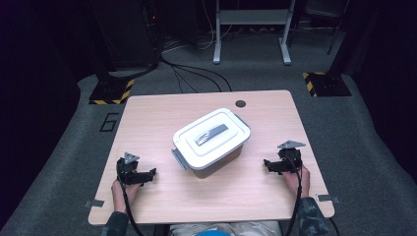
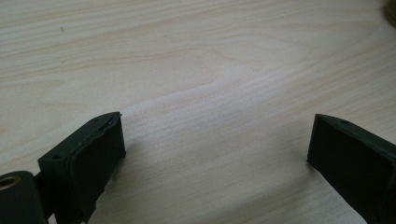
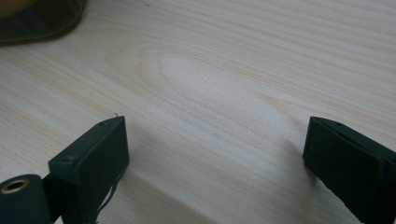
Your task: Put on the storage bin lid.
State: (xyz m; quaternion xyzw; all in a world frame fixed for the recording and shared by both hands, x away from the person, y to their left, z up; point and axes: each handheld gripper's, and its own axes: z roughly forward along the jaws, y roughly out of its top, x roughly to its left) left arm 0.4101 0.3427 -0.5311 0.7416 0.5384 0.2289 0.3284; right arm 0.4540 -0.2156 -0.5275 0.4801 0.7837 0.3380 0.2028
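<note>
Dark room, grey carpet, cables and a frame stand at rear. Light wood counter (image 1: 162, 196) carries one item: a lidded box (image 1: 211, 142), white lid with a grey handle (image 1: 210, 134) on top, brownish body, grey latches at the ends.

Box posn: approx. centre of counter, set at a diagonal. Long axis runs from near-left to far-right in the high view; handle follows the same line. One latch end (image 1: 178, 159) faces the near-left, the other (image 1: 240, 119) the far-right.

Left tongs (image 1: 147, 173): resting low at counter, near-left of box, tips pointed inward toward it. Jaws stand wide apart, nothing between them; bare wood seen through the gap in the left gripper view (image 2: 215, 154).

Right tongs (image 1: 268, 164): near-right of box, likewise aimed inward. Jaws wide apart, empty; right gripper view (image 3: 215, 149) shows a dark box edge (image 3: 42, 18) at top left.

Relation that matters: box lies between the two tongs, slightly fwd of both. Left tongs sit closer to the near latch end; right tongs face the box's long side, well apart from the far latch. Judgement: near-end latch suits the left hand; the right needs a longer reach round to the far end.
</note>
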